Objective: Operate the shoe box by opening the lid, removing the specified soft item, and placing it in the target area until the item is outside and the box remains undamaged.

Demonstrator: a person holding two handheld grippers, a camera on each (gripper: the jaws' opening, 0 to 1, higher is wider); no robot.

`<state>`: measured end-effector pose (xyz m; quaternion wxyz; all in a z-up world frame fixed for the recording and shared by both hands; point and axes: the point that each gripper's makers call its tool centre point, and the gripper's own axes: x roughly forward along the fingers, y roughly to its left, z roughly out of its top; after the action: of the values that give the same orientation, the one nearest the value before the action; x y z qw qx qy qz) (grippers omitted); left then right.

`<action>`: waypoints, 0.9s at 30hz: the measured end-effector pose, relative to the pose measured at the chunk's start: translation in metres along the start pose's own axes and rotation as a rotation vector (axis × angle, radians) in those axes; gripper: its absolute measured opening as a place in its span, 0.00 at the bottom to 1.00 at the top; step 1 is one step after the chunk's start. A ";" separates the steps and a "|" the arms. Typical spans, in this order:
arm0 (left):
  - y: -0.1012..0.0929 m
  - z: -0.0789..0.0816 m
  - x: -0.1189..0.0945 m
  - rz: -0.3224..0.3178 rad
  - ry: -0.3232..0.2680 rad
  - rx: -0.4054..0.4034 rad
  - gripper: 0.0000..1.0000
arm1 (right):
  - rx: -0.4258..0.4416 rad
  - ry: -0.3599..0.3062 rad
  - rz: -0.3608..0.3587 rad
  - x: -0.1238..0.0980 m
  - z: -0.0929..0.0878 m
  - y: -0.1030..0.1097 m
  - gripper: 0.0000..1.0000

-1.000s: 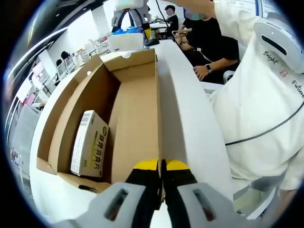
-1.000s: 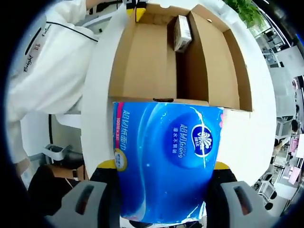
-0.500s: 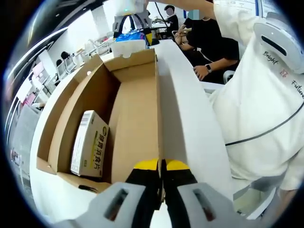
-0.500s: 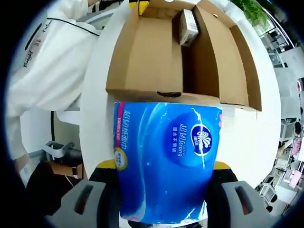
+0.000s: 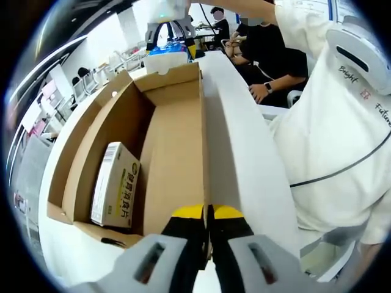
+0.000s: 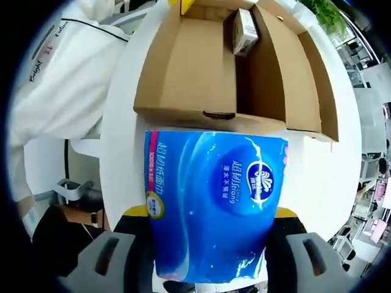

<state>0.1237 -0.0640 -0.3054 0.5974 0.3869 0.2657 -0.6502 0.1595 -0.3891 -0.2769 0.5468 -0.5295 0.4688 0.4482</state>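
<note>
1. Two grippers are in use: the right gripper (image 6: 211,213) is clamped on a blue tissue pack (image 6: 211,204), its jaws pressing the pack's two sides.
2. Just ahead of the right gripper's jaws, the pack hangs outside the shoe box (image 6: 183,67), above the white table (image 6: 119,140) near the box's closest end wall.
3. Beyond the pack, the box stands open with its brown cardboard inside bare on the left half.
4. Farther ahead and slightly right of the right gripper, a small carton (image 6: 245,32) rests against the box's inner partition.
5. The left gripper (image 5: 208,215) has its yellow-tipped jaws pressed together on the edge of the cardboard at the box's near end.
6. Ahead and left of the left gripper, the same carton (image 5: 115,185) leans inside the box.
7. Far ahead of the left gripper, the other gripper holds the blue pack (image 5: 166,47) past the box's far end.
8. A person's white sleeve (image 5: 330,140) is to the right of the left gripper.
</note>
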 end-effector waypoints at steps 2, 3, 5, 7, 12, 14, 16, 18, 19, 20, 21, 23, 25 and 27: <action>0.000 0.000 0.000 0.000 0.001 0.000 0.01 | 0.003 0.001 -0.001 0.000 0.000 0.000 0.73; 0.000 0.000 0.000 0.000 0.001 0.000 0.01 | 0.003 0.001 -0.001 -0.001 -0.001 -0.001 0.73; 0.000 0.000 0.000 0.000 0.001 0.000 0.01 | 0.002 0.002 -0.003 0.000 -0.001 -0.001 0.73; 0.000 0.000 0.000 0.001 0.001 0.001 0.01 | 0.000 0.006 -0.006 -0.001 -0.002 -0.001 0.72; 0.000 0.000 0.000 0.001 0.001 0.001 0.01 | 0.011 -0.018 -0.013 -0.005 0.001 -0.001 0.72; 0.000 0.000 0.000 0.000 0.002 0.001 0.01 | 0.017 -0.023 -0.017 -0.008 0.002 -0.002 0.71; 0.000 0.000 0.000 0.001 0.002 0.001 0.01 | 0.009 -0.018 -0.025 -0.010 0.001 -0.003 0.70; 0.000 0.000 0.000 0.001 0.002 0.001 0.01 | 0.006 -0.022 -0.030 -0.012 0.001 -0.003 0.69; 0.000 0.000 0.000 0.001 0.002 0.002 0.01 | 0.004 -0.021 -0.033 -0.013 0.001 -0.004 0.69; 0.000 0.000 0.000 0.001 0.002 0.002 0.01 | 0.001 -0.021 -0.037 -0.014 0.002 -0.004 0.68; 0.000 0.000 0.000 0.001 0.002 0.002 0.01 | -0.004 -0.024 -0.038 -0.014 0.002 -0.004 0.68; 0.000 0.000 0.000 0.002 0.001 0.002 0.01 | -0.005 -0.022 -0.036 -0.015 0.003 -0.002 0.67; 0.000 0.000 0.000 0.002 0.001 0.003 0.01 | -0.010 -0.019 -0.039 -0.017 0.002 -0.002 0.67; 0.000 0.000 0.000 0.001 0.001 0.003 0.01 | -0.009 -0.040 -0.041 -0.020 0.005 -0.001 0.67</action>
<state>0.1234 -0.0642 -0.3055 0.5973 0.3882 0.2649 -0.6499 0.1576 -0.3843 -0.2570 0.5626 -0.5324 0.4449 0.4495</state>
